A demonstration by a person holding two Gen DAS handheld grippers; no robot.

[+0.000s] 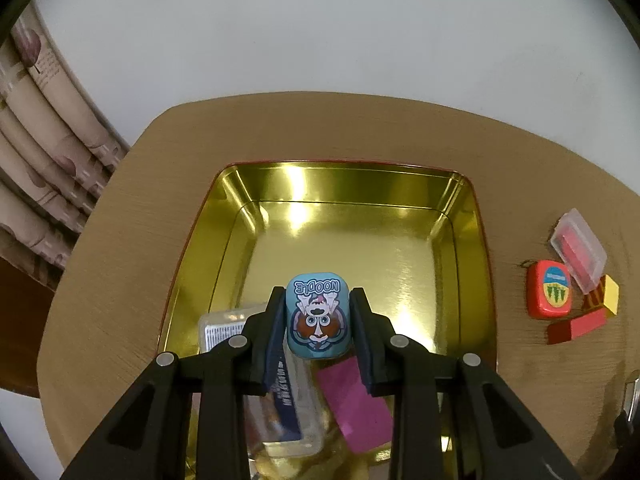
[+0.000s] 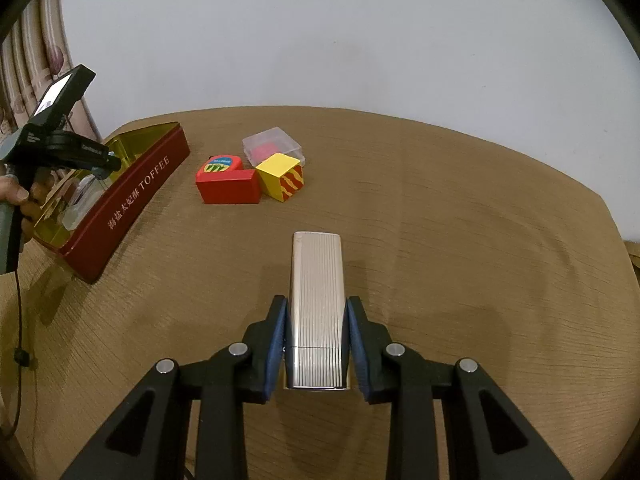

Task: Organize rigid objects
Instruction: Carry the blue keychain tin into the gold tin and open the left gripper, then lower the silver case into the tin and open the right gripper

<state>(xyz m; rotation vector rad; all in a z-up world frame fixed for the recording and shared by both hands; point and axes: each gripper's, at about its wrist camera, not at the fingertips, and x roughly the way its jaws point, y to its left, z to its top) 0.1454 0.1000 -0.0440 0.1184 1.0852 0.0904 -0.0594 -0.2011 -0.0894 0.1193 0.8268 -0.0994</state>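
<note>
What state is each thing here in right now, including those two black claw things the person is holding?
Left gripper: jaws shut on the blue Noodle tin, above the tray.
Blue Noodle tin: held, not yet set down.
Right gripper: jaws shut on the ribbed silver case.
Ribbed silver case: gripped over the table.
Toffee tin tray: open, a few items inside.
Clear plastic box: lid closed, on the table.
Tape measure: tape retracted.

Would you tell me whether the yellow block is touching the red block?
Touching: the right wrist view shows the yellow block pressed against the red block, no gap between them.
</note>
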